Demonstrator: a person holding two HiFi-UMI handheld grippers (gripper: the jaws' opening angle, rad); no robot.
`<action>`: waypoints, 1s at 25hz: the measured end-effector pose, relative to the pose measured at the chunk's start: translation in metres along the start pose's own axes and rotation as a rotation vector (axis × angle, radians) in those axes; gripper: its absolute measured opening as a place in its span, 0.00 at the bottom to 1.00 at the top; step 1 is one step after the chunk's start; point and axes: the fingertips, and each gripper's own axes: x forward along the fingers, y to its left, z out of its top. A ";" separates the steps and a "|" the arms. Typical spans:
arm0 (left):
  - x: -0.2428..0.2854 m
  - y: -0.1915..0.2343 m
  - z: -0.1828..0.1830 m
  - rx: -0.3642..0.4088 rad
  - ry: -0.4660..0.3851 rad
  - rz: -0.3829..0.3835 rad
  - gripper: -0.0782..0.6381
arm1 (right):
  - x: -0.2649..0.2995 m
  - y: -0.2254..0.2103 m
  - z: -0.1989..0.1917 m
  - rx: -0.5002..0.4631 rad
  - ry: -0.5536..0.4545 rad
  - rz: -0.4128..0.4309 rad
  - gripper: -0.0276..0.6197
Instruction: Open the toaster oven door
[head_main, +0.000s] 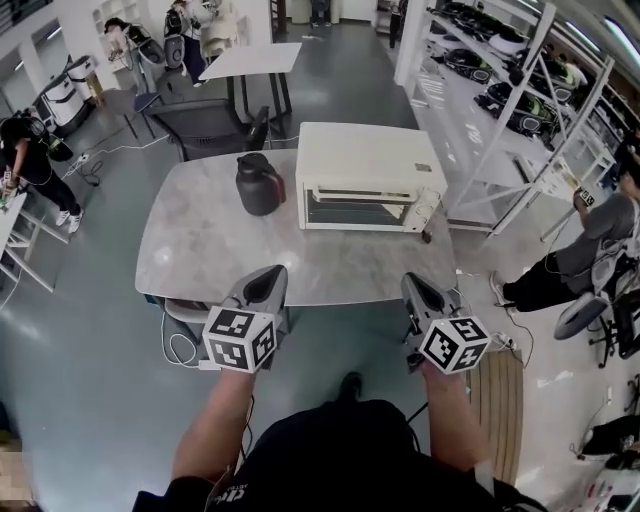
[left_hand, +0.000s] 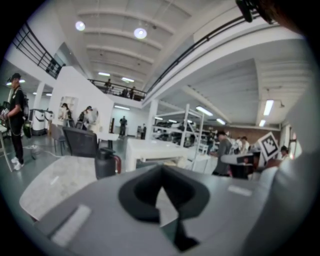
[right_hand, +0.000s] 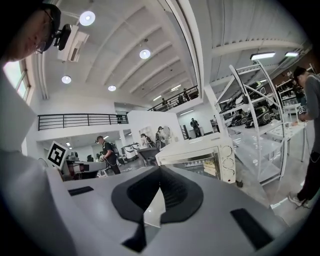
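A cream toaster oven (head_main: 365, 177) stands on the grey marble table (head_main: 210, 260), its glass door closed and its knobs at the right end. It also shows in the right gripper view as the toaster oven (right_hand: 202, 157) and in the left gripper view as the toaster oven (left_hand: 150, 152). My left gripper (head_main: 268, 282) hovers at the table's near edge, left of the oven, shut and empty. My right gripper (head_main: 418, 292) hangs at the near right edge, also shut with nothing in it. In their own views the left gripper (left_hand: 161, 176) and right gripper (right_hand: 159, 172) have jaws closed together.
A dark jug (head_main: 258, 184) with a red handle stands on the table left of the oven. A chair (head_main: 205, 128) is behind the table. White shelving (head_main: 520, 110) runs along the right. People stand and sit around the room.
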 end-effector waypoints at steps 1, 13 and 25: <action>0.008 0.001 0.003 -0.003 0.001 0.009 0.12 | 0.007 -0.007 0.003 0.002 0.004 0.011 0.03; 0.074 0.008 0.024 -0.129 -0.023 0.041 0.12 | 0.058 -0.078 0.031 0.011 0.001 0.058 0.03; 0.125 0.045 0.031 -0.070 0.007 -0.036 0.13 | 0.111 -0.094 0.044 -0.041 0.075 -0.063 0.03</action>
